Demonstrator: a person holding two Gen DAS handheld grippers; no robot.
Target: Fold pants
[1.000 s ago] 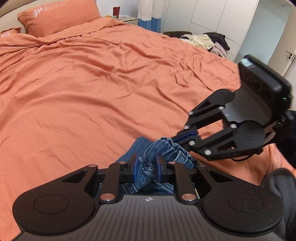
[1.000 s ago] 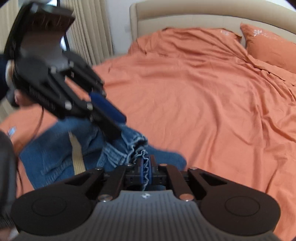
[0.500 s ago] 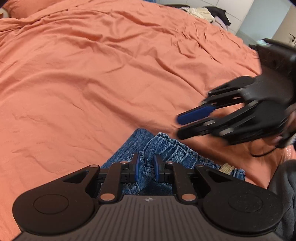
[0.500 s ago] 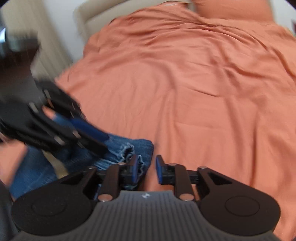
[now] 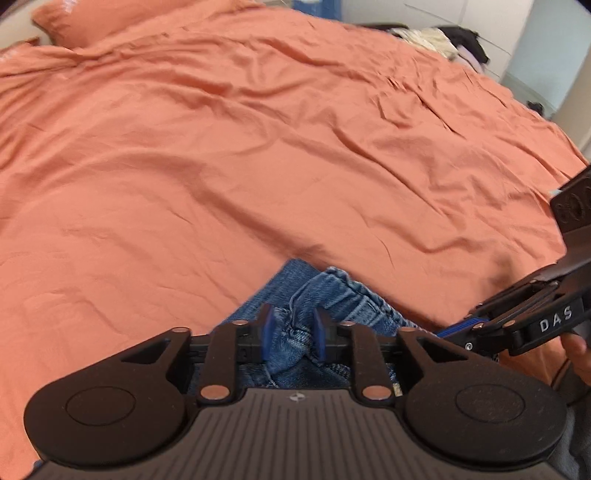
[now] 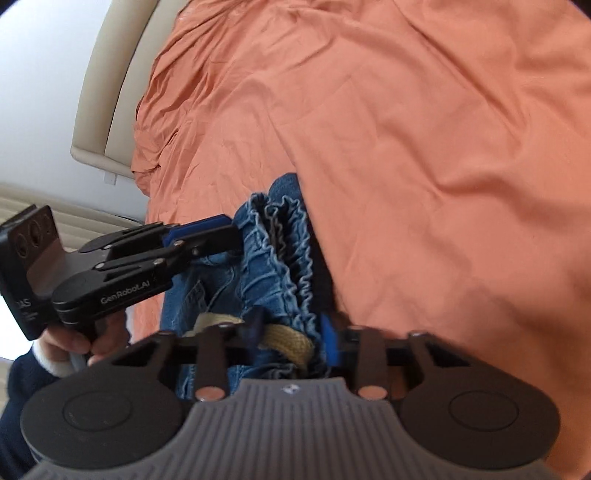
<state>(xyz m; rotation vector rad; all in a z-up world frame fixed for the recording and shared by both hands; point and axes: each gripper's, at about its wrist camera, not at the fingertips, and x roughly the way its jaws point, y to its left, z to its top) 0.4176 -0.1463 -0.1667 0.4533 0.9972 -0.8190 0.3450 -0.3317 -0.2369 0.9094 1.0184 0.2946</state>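
Note:
Blue denim pants (image 5: 347,291) lie bunched near the edge of an orange bed, elastic waistband up (image 6: 280,251). My left gripper (image 5: 292,326) has a fold of the denim filling the gap between its blue pads, which still touch it as the jaws open. From the right wrist view, the left gripper (image 6: 225,232) reaches in from the left onto the waistband. My right gripper (image 6: 291,328) straddles the waistband and its beige drawstring (image 6: 288,339); the jaws are closing, with a wide gap still showing. The right gripper (image 5: 461,328) appears at the right edge of the left wrist view.
The orange sheet (image 5: 221,166) stretches wrinkled ahead, with an orange pillow (image 5: 110,18) at the far left. A heap of clothes (image 5: 439,37) lies beyond the bed. A beige headboard (image 6: 107,92) stands at the upper left. A person's hand (image 6: 74,339) holds the left gripper's handle.
The right gripper let go of the waistband, rolled over and came down astride it by the drawstring. The left gripper sank toward the bed with the denim, its pads a little wider apart.

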